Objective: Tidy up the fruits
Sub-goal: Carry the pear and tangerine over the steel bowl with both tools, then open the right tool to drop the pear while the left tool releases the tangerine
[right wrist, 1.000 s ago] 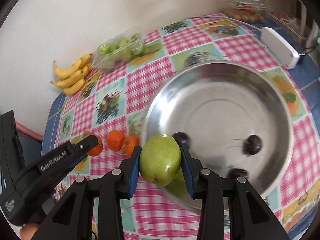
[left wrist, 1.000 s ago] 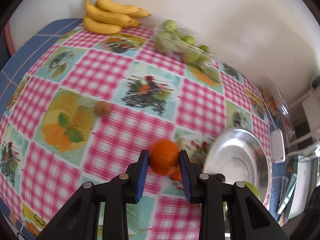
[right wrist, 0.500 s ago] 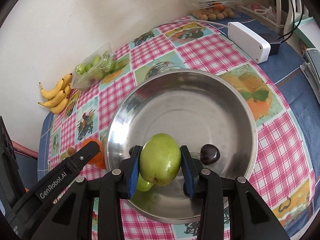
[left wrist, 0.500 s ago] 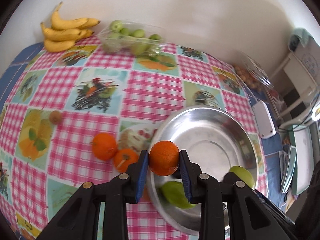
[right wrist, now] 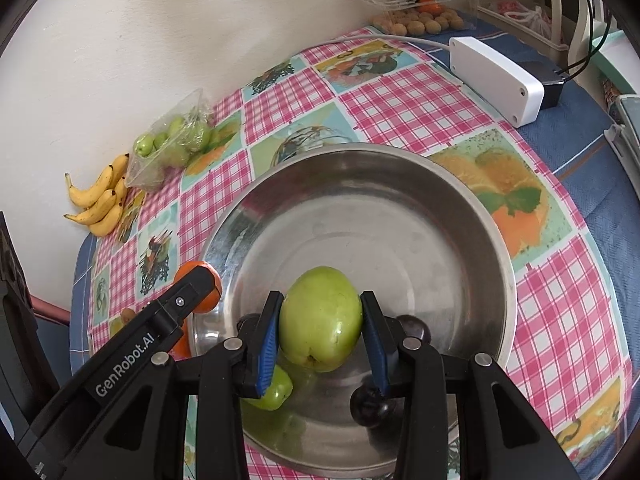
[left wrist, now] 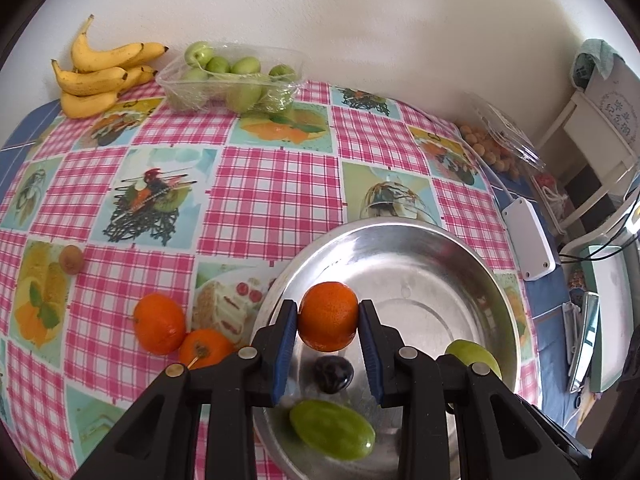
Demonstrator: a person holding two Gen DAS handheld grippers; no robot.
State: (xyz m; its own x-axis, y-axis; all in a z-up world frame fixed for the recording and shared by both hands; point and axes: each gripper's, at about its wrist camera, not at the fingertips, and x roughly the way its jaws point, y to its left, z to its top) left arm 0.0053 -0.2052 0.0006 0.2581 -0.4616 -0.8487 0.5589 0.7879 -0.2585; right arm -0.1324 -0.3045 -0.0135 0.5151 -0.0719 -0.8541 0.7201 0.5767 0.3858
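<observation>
Both wrist views bright, evenly lit by soft daylight; source not visible. Pale plaster wall (left wrist: 360, 20) slightly washed out. Shiny round steel bowl (right wrist: 460, 208) shows dull glare and smeared reflections of fruit. Shadows soft, short. Strong fisheye bending with black corners. Focus sharp centrally, slightly soft towards the rims. No motion blur.

Dark fruit (right wrist: 370, 406) half behind right tongs (right wrist: 320, 334), lower green fruit (right wrist: 274, 392) partly hidden

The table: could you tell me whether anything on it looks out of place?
One small brown fruit lies alone on the cloth, apart from the two oranges beside the bowl. Nothing looks spilled or damaged.
</observation>
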